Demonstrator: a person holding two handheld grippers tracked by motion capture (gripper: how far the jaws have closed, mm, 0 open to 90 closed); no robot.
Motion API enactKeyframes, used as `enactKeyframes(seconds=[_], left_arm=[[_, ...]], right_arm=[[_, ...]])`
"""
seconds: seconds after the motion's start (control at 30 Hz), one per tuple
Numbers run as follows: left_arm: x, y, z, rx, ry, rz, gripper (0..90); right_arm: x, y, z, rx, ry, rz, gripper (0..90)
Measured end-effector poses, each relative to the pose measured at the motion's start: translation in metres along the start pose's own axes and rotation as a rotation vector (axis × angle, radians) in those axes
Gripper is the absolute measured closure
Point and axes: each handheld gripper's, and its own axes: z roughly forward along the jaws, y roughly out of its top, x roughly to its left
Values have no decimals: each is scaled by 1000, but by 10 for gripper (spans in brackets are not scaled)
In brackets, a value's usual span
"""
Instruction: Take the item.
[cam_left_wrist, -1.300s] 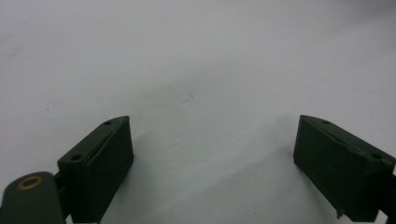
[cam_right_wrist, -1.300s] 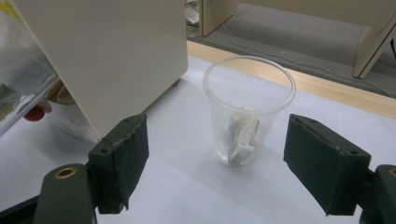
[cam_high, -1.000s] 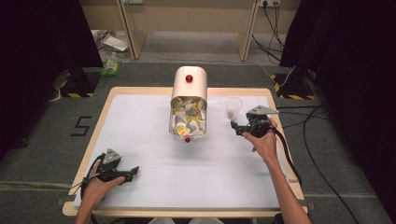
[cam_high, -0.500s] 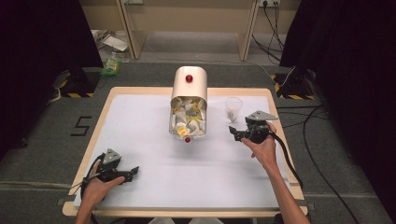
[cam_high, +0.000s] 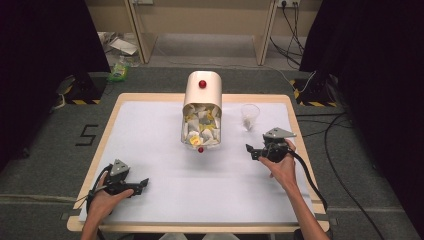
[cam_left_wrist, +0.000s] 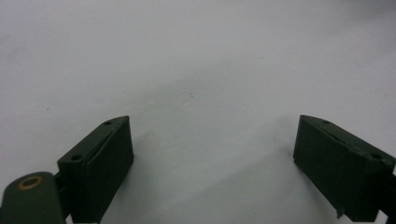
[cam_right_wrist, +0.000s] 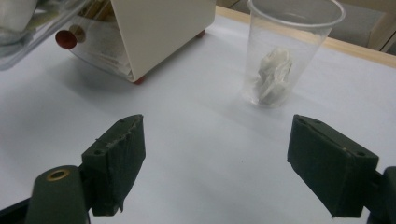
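Observation:
A cream box (cam_high: 202, 92) lies at the table's middle, its clear front (cam_high: 201, 127) full of tea bags, with a red knob (cam_high: 200, 149) at the near end. To its right stands a clear plastic cup (cam_high: 249, 116) holding one white tea bag (cam_right_wrist: 274, 74). My right gripper (cam_high: 252, 150) is open and empty, near side of the cup and apart from it. In the right gripper view the cup (cam_right_wrist: 292, 51) and the box (cam_right_wrist: 159, 28) lie beyond the open right gripper (cam_right_wrist: 215, 135). My left gripper (cam_high: 142, 184) rests open at the front left, and the left gripper (cam_left_wrist: 210, 135) spans bare white table.
A white mat (cam_high: 165, 195) covers the wooden table (cam_high: 300, 125). A cable (cam_high: 312, 182) trails from the right gripper along the table's right side. The floor beyond holds cables and a green packet (cam_high: 118, 71).
My right gripper has drawn back from the cup toward the near edge of the table, still open. The left gripper has not moved.

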Motion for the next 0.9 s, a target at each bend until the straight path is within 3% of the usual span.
enactKeyframes(seconds=[0.43,0.67,0.9], left_arm=[[0,0,0,0,0,0,112],[0,0,0,0,0,0,111],[0,0,0,1,0,1,112]], right_arm=[[18,-15,-4,41,30,-40,201],[24,-22,-8,59,16,-76,201],[23,-32,-10,72,21,-64,210]])
